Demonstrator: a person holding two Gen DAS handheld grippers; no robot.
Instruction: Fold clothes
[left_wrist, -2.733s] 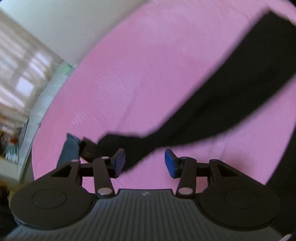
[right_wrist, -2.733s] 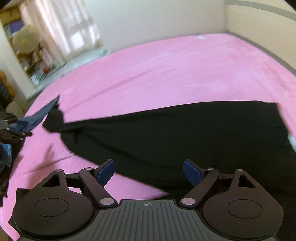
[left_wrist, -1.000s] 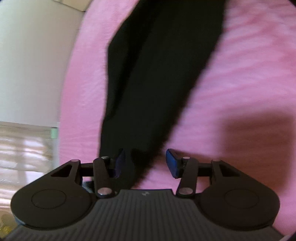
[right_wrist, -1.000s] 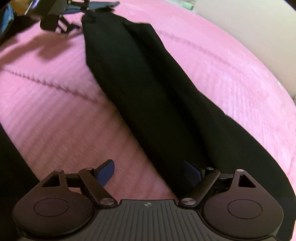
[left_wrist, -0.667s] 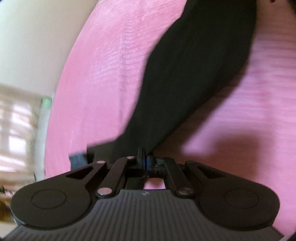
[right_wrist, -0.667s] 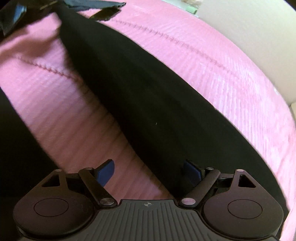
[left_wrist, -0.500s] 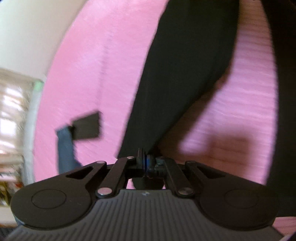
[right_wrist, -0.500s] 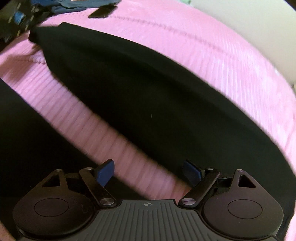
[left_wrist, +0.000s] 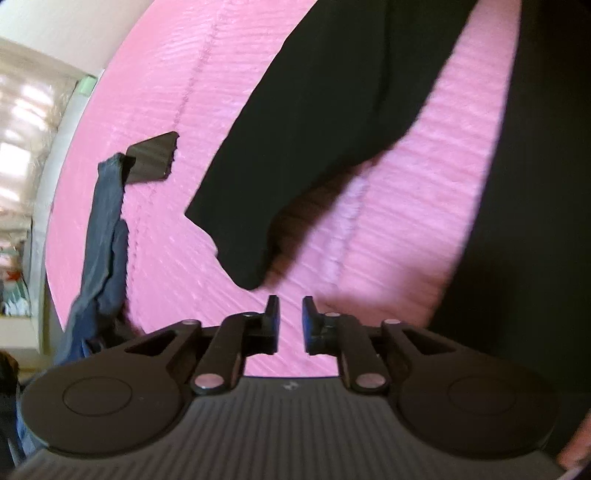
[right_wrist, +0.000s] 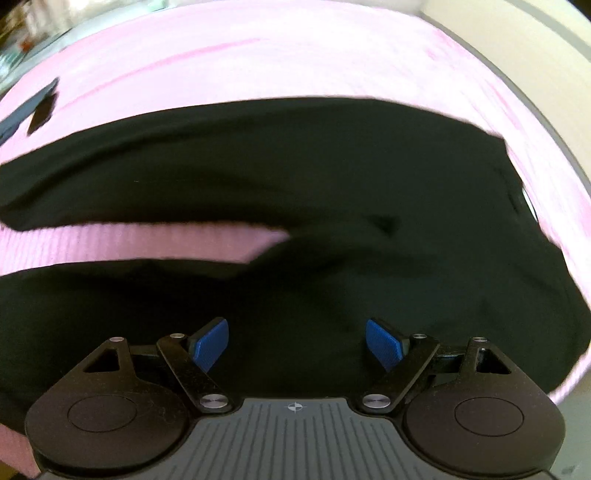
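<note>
Surface: a pink ribbed bedspread (left_wrist: 388, 236) is covering the whole working area, with a pale wall and a bright curtained window showing beyond its far left edge in the left wrist view.

Item 1: a black long-legged fabric garment (right_wrist: 332, 192), apparently trousers, is lying flat on the bedspread. In the right wrist view its long axis is running left to right across the front of the right gripper (right_wrist: 295, 343), the broad waist part sitting ahead and to the right, two legs stretching away to the left with a strip of pink showing between them. In the left wrist view one leg (left_wrist: 325, 122) is slanting from the upper right down toward the left gripper (left_wrist: 289, 319), its hem end lying just ahead of the fingertips and apart from them; the other black mass is filling the right edge.

Item 2: the left gripper is hovering with its fingers parted by a narrow gap, gripping nothing.

Item 3: the right gripper is hanging over the near black cloth, its blue-padded fingers (right_wrist: 210, 347) spread wide and empty.

Item 4: a crumpled blue-grey cloth (left_wrist: 103, 240) is lying ahead and left of the left gripper, at the bedspread's edge.

Item 5: a small dark flat rectangular object (left_wrist: 153, 162) is resting beyond that cloth, touching its far end.
</note>
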